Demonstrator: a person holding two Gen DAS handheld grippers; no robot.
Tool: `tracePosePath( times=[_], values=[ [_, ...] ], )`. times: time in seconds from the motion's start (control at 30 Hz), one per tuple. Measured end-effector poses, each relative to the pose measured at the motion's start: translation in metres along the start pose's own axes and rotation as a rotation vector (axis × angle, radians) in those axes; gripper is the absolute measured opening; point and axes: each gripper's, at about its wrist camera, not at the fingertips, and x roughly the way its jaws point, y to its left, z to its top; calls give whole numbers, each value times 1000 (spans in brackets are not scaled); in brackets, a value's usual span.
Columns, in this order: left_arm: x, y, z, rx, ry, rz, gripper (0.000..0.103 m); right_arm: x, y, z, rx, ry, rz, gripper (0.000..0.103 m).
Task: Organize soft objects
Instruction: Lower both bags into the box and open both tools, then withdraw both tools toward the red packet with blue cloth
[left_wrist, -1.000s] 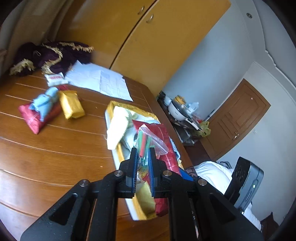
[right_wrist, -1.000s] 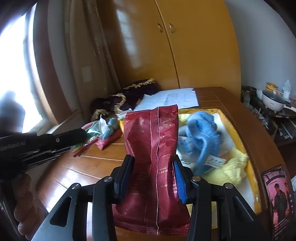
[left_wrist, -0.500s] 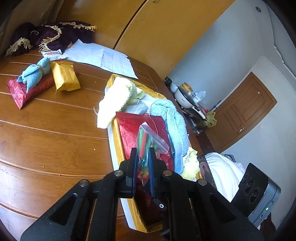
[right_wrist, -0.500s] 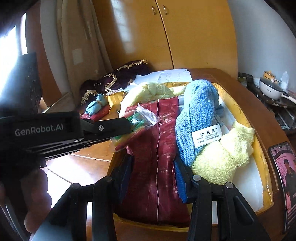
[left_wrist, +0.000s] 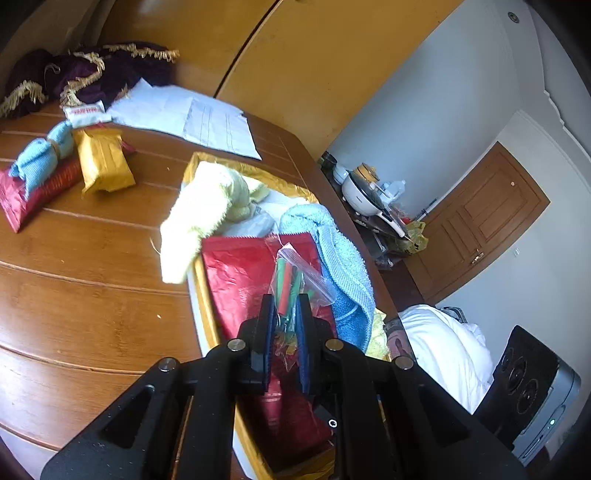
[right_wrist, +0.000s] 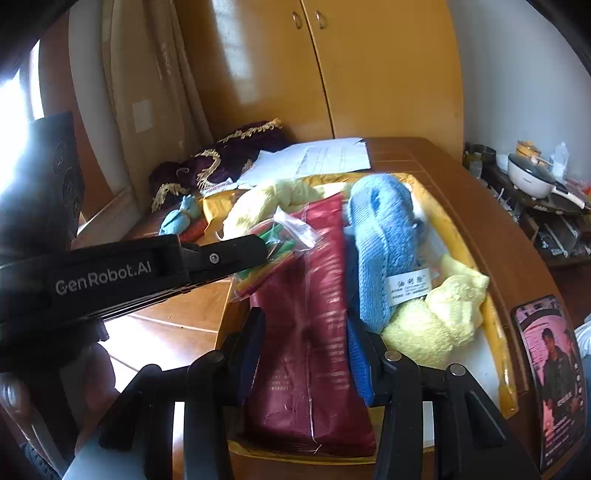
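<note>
My left gripper (left_wrist: 283, 314) is shut on a clear zip bag (left_wrist: 291, 280) of green and red sticks, held just above the gold-rimmed tray (left_wrist: 201, 280). The bag also shows in the right wrist view (right_wrist: 280, 240). My right gripper (right_wrist: 306, 354) has its pads on both sides of a red foil packet (right_wrist: 314, 332) that lies in the tray (right_wrist: 498, 332). A blue towel (right_wrist: 380, 240) and yellow cloths (right_wrist: 439, 317) lie beside the packet. In the left wrist view the packet (left_wrist: 240, 273), blue towel (left_wrist: 340, 258) and a yellow cloth (left_wrist: 199, 221) fill the tray.
On the wooden table (left_wrist: 74, 295) left of the tray lie a gold packet (left_wrist: 103, 162), a red packet (left_wrist: 33, 192) with a rolled blue cloth (left_wrist: 40, 155) on it, papers (left_wrist: 192, 122) and a purple fringed cloth (left_wrist: 85, 77). A phone (right_wrist: 554, 373) lies by the tray's right edge.
My right gripper has lowered the red packet into the tray. My left gripper has brought the zip bag over the packet and closer to it.
</note>
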Motion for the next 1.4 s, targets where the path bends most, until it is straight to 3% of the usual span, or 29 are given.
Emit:
tracePosePath(
  times=[0.23, 0.3, 0.33, 0.4, 0.47, 0.67, 0.8, 0.87, 0.97, 1.03, 1.23, 1.4],
  values=[
    [8, -8, -6, 44, 4, 37, 12, -1, -7, -2, -5, 2, 14, 45],
    [8, -9, -6, 42, 6, 26, 17, -2, -7, -4, -3, -2, 13, 45],
    [7, -10, -6, 44, 8, 17, 25, -3, -6, -4, -3, -5, 12, 45],
    [5, -11, -6, 40, 1, -1, 52, -5, -6, -4, 3, -5, 12, 46],
    [0, -11, -7, 33, -24, -11, 63, -8, -4, -4, 4, -16, 12, 57],
    [-24, 0, -5, -12, -37, -66, 63, -18, 3, -3, 7, -40, 23, 61],
    [-59, 19, -3, -29, -88, -56, 63, -34, 13, -4, -2, -95, 49, 69],
    [-78, 33, -1, -29, -131, -14, 69, -42, 20, -3, 2, -121, 77, 71],
    [-103, 56, 5, -28, -197, 128, 70, -50, 36, -2, -13, -148, 144, 73],
    [-113, 77, 11, -48, -225, 183, 70, -50, 48, 0, -26, -153, 193, 73],
    [-111, 143, 46, -100, -207, 315, 70, -17, 85, 13, -62, -80, 298, 73],
    [-91, 164, 73, -63, -158, 349, 70, 14, 109, 27, -73, -30, 332, 73]
  ],
)
